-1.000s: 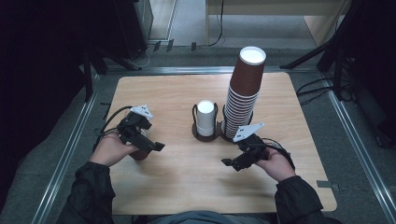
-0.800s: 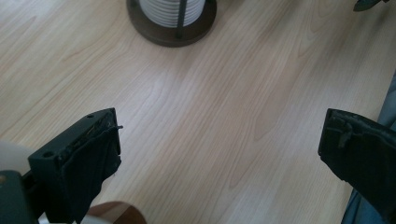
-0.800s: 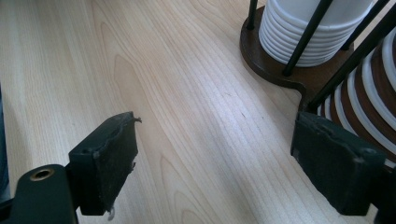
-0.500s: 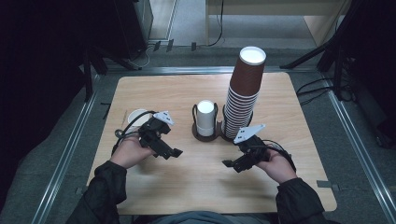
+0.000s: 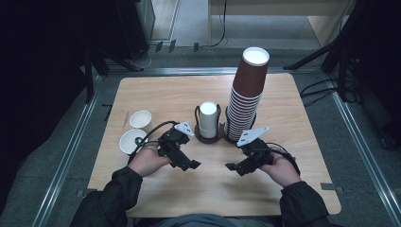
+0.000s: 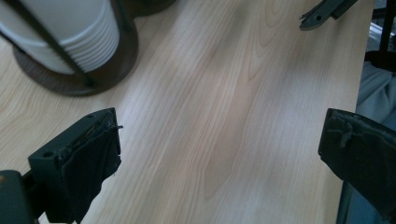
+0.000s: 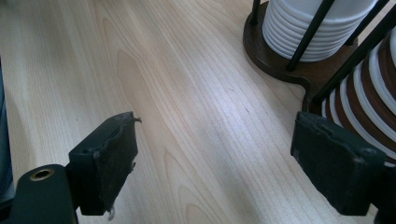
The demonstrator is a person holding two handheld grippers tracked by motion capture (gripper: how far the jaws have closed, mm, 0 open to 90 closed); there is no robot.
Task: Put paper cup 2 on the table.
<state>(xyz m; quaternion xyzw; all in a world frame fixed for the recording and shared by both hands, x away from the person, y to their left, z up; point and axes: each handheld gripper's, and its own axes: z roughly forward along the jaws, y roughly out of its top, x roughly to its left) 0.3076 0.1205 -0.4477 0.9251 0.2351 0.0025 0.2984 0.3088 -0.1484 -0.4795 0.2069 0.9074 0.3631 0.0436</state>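
Both the left gripper (image 5: 189,165) and the right gripper (image 5: 232,166) hover with jaws wide, holding nothing. The white cup stack (image 5: 208,119) stands at 12 o'clock between them, two single white cups (image 5: 135,128) at 10 o'clock of the left one.

A pale wooden worktop (image 5: 189,94) carries a dark two-ring cup holder (image 5: 210,138) near its centre, with a short white cup stack (image 5: 208,119) in one ring and a tall brown cup stack (image 5: 246,92) at its 3 o'clock. Two white bowls (image 5: 135,130) lie at 9 o'clock, touching each other.
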